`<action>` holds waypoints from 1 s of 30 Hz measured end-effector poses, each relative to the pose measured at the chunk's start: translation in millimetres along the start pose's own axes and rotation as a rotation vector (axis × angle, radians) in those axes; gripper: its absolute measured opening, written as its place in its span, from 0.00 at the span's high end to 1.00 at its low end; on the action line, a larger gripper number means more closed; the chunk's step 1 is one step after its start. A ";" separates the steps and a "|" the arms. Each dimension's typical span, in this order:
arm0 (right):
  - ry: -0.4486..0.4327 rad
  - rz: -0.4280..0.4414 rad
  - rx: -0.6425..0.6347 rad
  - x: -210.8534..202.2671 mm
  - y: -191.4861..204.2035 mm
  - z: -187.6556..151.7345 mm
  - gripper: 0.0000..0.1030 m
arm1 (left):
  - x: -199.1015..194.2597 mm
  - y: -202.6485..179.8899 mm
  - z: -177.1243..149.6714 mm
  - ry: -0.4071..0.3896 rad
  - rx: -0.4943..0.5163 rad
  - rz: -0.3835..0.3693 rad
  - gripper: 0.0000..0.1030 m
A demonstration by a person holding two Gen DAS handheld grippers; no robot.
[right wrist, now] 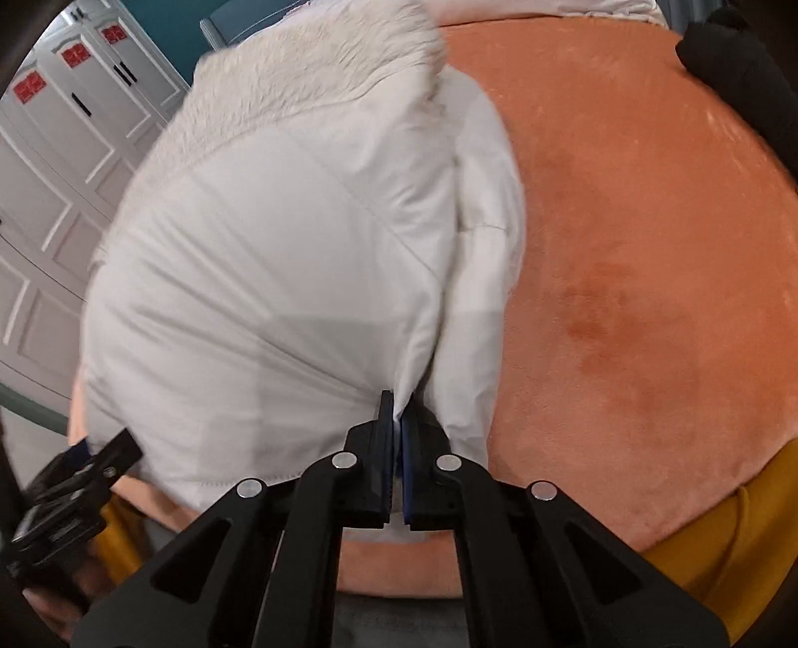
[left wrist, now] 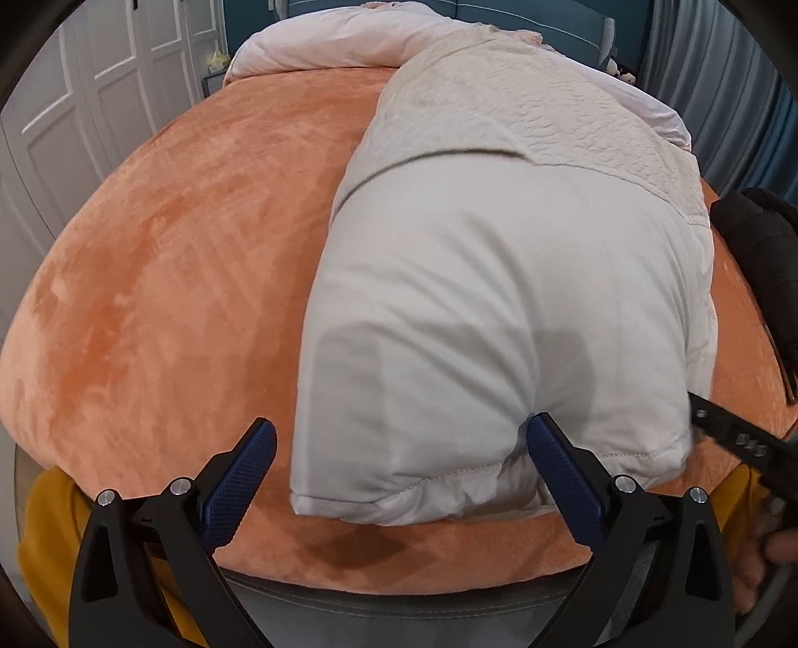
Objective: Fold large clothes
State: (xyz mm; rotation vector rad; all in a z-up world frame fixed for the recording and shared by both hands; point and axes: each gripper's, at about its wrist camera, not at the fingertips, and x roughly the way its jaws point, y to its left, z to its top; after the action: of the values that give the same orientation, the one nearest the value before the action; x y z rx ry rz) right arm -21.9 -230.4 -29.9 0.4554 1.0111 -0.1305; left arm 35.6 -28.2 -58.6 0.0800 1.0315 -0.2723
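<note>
A large white padded jacket [left wrist: 498,299] with a fleecy cream upper part lies folded lengthwise on the orange bed cover [left wrist: 174,274]. Its stitched hem is nearest me. My left gripper [left wrist: 403,426] stands open at that hem, its blue-padded fingers [left wrist: 249,473] wide apart, with the hem's left part between them and nothing pinched. In the right wrist view the jacket [right wrist: 274,274] fills the left half. My right gripper [right wrist: 397,404] is shut on a fold of its white fabric near the hem. The right gripper's side also shows in the left wrist view [left wrist: 738,438].
A pale quilt [left wrist: 324,45] is bunched at the bed's far end. A black bundle [left wrist: 758,239] sits at the bed's right edge. White wardrobe doors [left wrist: 99,75] stand to the left. The person's yellow clothing [right wrist: 723,548] shows at the near bed edge.
</note>
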 end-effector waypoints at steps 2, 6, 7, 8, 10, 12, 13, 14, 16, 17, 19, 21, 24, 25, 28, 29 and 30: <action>0.007 -0.048 -0.047 -2.4 13.7 4.9 0.99 | -4.8 -0.6 -0.2 -0.008 0.016 0.021 0.05; -0.031 -0.064 -0.034 -35.2 21.2 13.5 0.96 | -44.5 2.1 10.6 -0.098 0.035 0.029 0.09; -0.052 -0.052 -0.018 -44.9 21.7 16.9 0.96 | -55.5 2.6 16.2 -0.131 0.038 0.019 0.09; -0.089 -0.040 -0.011 -57.1 25.5 21.7 0.96 | -64.9 2.9 23.1 -0.163 0.039 0.010 0.09; -0.131 -0.036 -0.029 -70.2 34.6 30.3 0.96 | -73.8 3.1 39.4 -0.201 0.034 0.004 0.08; -0.133 0.004 -0.045 -71.3 40.7 41.8 0.96 | -64.8 0.5 55.8 -0.191 0.031 -0.002 0.08; -0.116 0.026 -0.051 -64.3 47.6 48.3 0.96 | -52.1 -2.1 62.4 -0.159 0.035 0.015 0.08; -0.094 0.032 -0.064 -60.3 45.4 48.4 0.96 | -42.4 -3.7 64.9 -0.134 0.039 0.023 0.09; -0.049 0.023 -0.093 -48.3 47.1 39.3 0.96 | -22.0 -5.6 63.5 -0.072 0.037 0.033 0.07; -0.010 0.015 -0.104 -35.7 49.8 36.1 0.96 | -12.2 -3.8 60.4 -0.047 0.022 0.028 0.06; 0.032 -0.005 -0.115 -22.4 46.6 32.5 0.96 | -5.7 1.5 55.4 -0.032 0.004 0.025 0.05; 0.046 -0.018 -0.125 -10.5 43.4 21.8 0.99 | 1.9 5.2 49.4 -0.016 -0.001 0.016 0.05; 0.040 -0.034 -0.171 -0.8 38.7 9.2 1.00 | 10.9 5.3 39.9 -0.004 -0.007 0.017 0.05; 0.034 -0.043 -0.192 3.3 38.9 6.2 1.00 | 13.7 3.3 37.1 -0.007 0.001 0.023 0.05; 0.035 -0.044 -0.200 7.1 37.8 8.6 1.00 | 20.0 -5.2 29.4 -0.047 0.043 0.073 0.05; 0.038 -0.037 -0.201 7.9 37.2 11.2 1.00 | 20.9 -6.3 28.6 -0.058 0.049 0.084 0.05; 0.047 -0.023 -0.194 6.9 35.1 14.2 1.00 | 21.4 -5.4 28.6 -0.060 0.046 0.082 0.05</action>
State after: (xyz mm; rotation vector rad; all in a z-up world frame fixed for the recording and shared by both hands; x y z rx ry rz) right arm 3.9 -204.2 -18.6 0.2711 1.0639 -0.0420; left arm 68.4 -42.9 -61.9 0.1549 0.9604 -0.2224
